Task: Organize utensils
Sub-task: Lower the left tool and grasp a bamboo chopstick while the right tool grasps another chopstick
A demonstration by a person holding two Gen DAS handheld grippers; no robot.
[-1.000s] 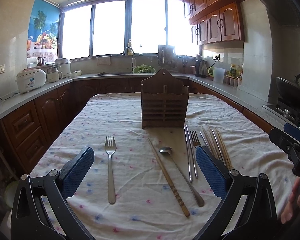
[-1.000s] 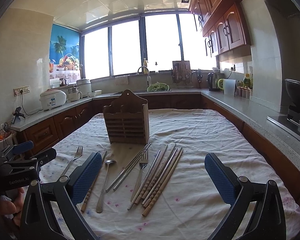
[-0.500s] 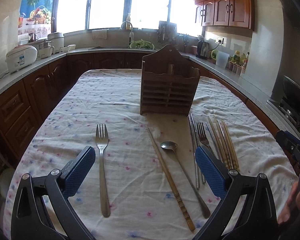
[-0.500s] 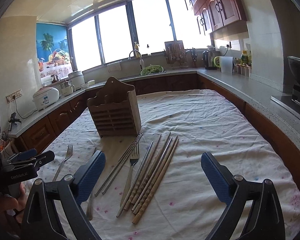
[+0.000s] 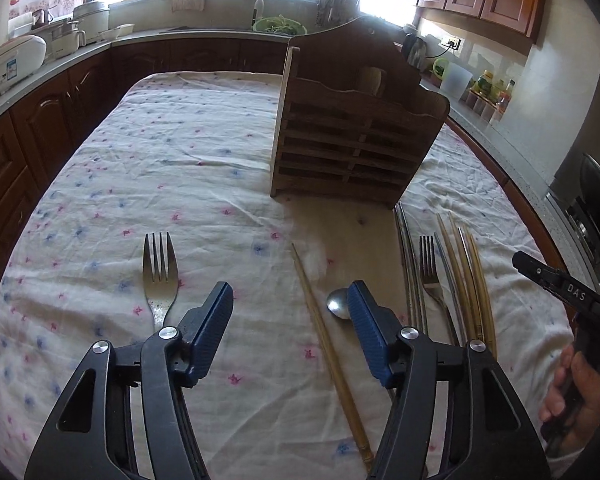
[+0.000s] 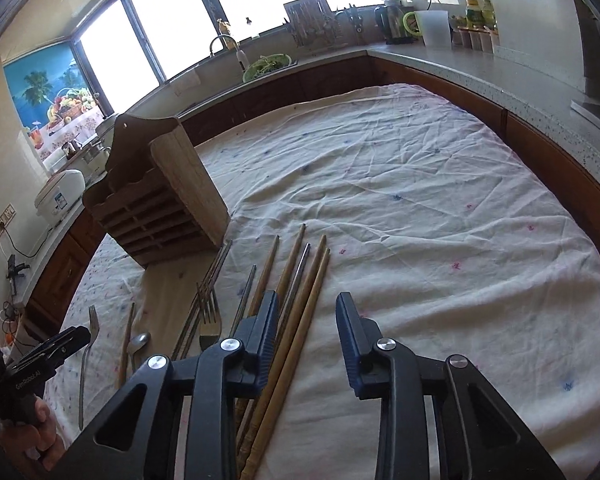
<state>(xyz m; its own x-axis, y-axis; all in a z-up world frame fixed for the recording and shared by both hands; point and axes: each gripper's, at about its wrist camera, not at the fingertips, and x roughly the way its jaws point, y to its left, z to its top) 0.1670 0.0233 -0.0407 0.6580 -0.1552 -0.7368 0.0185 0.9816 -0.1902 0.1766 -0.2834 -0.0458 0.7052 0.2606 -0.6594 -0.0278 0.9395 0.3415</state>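
Wood, dark and slatted, makes up the utensil rack (image 5: 356, 136) standing upright on the cloth-covered bench (image 5: 188, 168) at about one o'clock in the left wrist view. The left gripper (image 5: 290, 308) hangs over the cloth with its blue fingers (image 5: 216, 320) parted and just drawing inward, holding nothing; a single wooden chopstick (image 5: 328, 344) runs between them, its long axis from five o'clock up toward eleven. A fork (image 5: 160, 272) lies at ten o'clock, tines toward twelve; a spoon (image 5: 337, 303) bowl peeks beside the right finger. In the right wrist view, the right gripper (image 6: 306, 332) has its fingers (image 6: 350, 332) narrowing too, released, above a bundle of chopsticks (image 6: 300, 304) whose long axes point toward one o'clock. The rack (image 6: 160, 200) leans at ten o'clock.
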